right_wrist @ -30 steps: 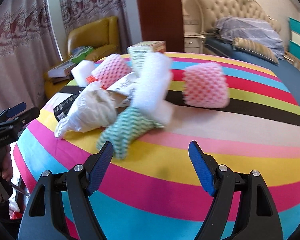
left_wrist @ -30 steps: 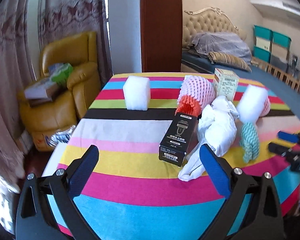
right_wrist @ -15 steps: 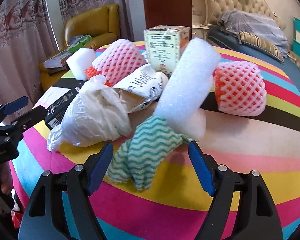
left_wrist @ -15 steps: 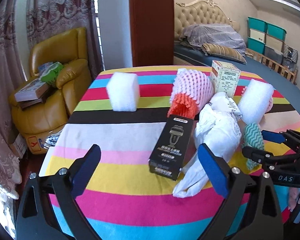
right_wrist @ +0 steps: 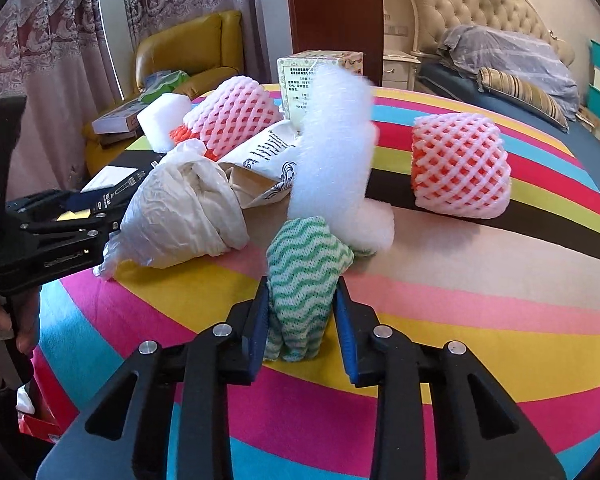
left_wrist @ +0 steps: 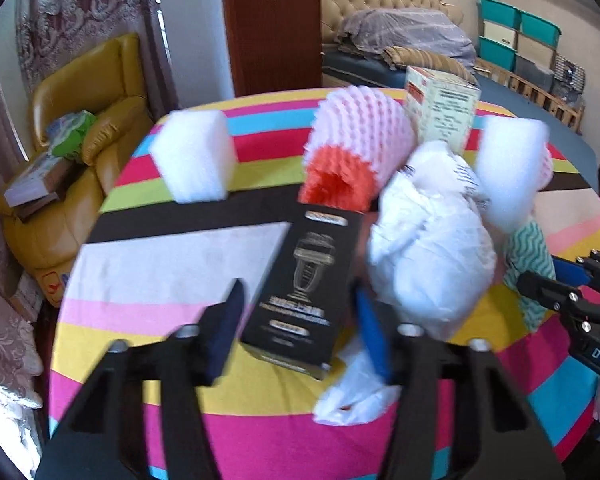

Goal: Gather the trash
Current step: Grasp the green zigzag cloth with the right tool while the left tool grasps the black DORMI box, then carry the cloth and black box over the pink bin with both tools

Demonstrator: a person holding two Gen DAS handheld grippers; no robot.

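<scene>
A pile of trash lies on a table with a striped cloth (left_wrist: 160,264). My left gripper (left_wrist: 298,286) straddles the near end of a black box (left_wrist: 312,248); its jaws are closing and the blurred pads meet the box's sides. My right gripper (right_wrist: 301,282) is closing on a green wavy cloth (right_wrist: 304,256), with both blue pads pressed into it. Beside the two lie a crumpled white plastic bag (left_wrist: 424,248), a white foam roll (right_wrist: 332,152), two pink-orange fruit nets (right_wrist: 460,168) (left_wrist: 352,148), a white foam block (left_wrist: 194,156) and a beige carton (left_wrist: 440,108).
A yellow armchair (left_wrist: 88,112) with books on it stands left of the table. A bed (left_wrist: 400,36) and teal storage bins (left_wrist: 516,36) are behind. A person's hand (right_wrist: 16,320) holds the left gripper (right_wrist: 100,216) at the table's left edge.
Both grippers went from wide open to closed. The left one moved forward and down onto the black box; the right one stayed put and closed on the green cloth.
</scene>
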